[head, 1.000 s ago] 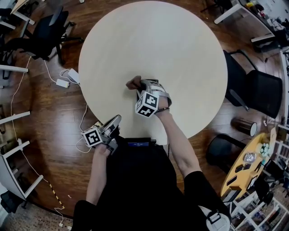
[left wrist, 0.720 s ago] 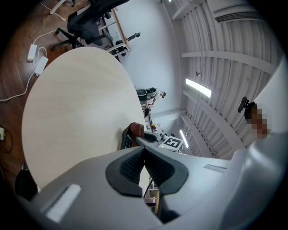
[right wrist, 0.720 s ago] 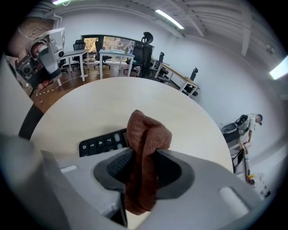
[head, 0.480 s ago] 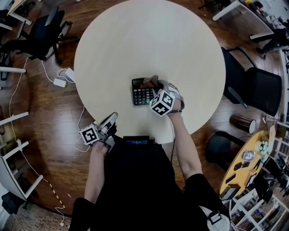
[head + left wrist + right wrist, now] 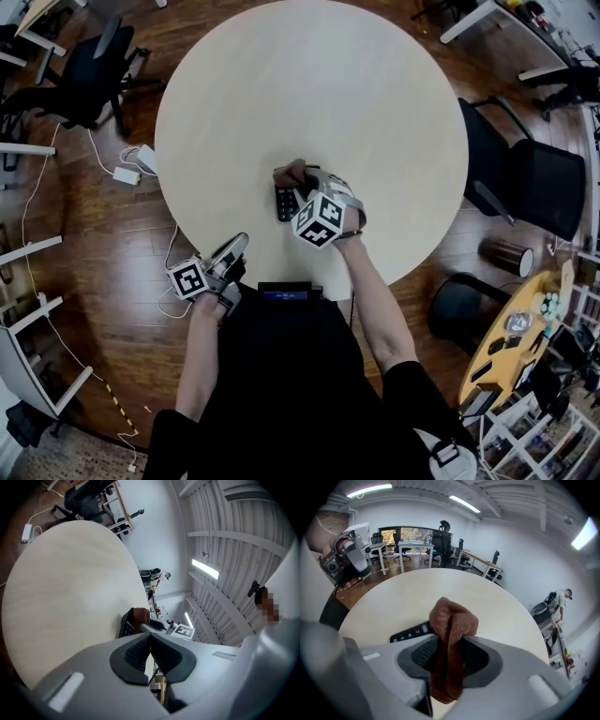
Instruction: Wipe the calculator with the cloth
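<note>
A black calculator [image 5: 284, 201] lies on the round pale table [image 5: 309, 84], near its front edge. My right gripper [image 5: 300, 180] is shut on a bunched brown cloth [image 5: 292, 172], which rests on the calculator's upper part and covers its right side. In the right gripper view the cloth [image 5: 452, 620] bulges out between the pads, with a strip of calculator keys [image 5: 410, 632] behind it. My left gripper [image 5: 232, 253] hovers at the table's front left edge, shut and empty. In its own view, the left gripper [image 5: 150, 648] points toward the calculator [image 5: 125, 624] and cloth [image 5: 139, 616].
Black office chairs stand to the right [image 5: 534, 187] and upper left [image 5: 94, 61] of the table. White power adapters and cables [image 5: 131, 169] lie on the wood floor to the left. A cluttered yellow side table [image 5: 516, 337] sits at the lower right.
The right gripper swept the cloth rightward, uncovering most of the calculator, then came back left over it. The left gripper stayed in place.
</note>
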Demonstrator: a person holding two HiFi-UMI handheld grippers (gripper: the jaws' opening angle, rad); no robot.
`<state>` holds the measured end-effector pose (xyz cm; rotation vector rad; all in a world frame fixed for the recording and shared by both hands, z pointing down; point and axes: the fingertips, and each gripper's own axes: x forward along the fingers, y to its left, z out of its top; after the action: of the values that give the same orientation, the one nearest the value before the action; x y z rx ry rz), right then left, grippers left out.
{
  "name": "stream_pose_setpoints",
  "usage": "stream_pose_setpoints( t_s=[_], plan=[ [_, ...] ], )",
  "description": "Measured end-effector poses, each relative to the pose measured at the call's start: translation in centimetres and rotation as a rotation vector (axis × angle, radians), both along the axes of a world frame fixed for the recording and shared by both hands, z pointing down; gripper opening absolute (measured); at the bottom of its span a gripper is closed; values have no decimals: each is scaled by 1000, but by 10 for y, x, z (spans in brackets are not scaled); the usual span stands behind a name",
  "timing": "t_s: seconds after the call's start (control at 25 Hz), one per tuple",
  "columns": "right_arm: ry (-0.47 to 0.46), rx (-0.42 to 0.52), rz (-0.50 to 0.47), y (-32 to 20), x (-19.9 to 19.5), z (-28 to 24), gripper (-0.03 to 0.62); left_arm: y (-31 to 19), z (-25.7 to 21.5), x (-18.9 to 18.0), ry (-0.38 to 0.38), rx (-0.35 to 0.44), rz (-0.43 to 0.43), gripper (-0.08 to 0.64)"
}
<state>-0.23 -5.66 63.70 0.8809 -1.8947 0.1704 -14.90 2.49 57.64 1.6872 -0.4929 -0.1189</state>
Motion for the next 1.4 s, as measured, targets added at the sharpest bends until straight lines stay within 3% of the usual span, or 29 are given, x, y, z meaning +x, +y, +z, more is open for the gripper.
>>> stream_pose_setpoints(
  t_s=[0.12, 0.2, 0.88, 0.96, 1.08, 1.2, 1.4],
  plan=[
    [32, -10, -85, -4, -33, 14, 138, 0, -2, -4, -1, 8, -6, 3],
    [51, -18, -86, -4, -34, 19, 138, 2, -2, -8, -4, 8, -10, 3],
    [141, -114, 322, 34, 127, 23, 139, 4, -2, -5, 6, 13, 18, 3],
    [87, -83, 271, 35, 105, 9, 138, 4, -3, -4, 12, 17, 18, 3],
    [22, -24, 81, 29, 33, -5, 138, 6, 0, -8, 18, 3, 6, 3],
    [65, 9, -13, 9, -15, 1, 138, 5, 2, -12, 34, -4, -4, 3],
    [130, -34, -77, 15, -37, 19, 138, 2, -1, -19, 102, -29, -46, 3]
  ],
)
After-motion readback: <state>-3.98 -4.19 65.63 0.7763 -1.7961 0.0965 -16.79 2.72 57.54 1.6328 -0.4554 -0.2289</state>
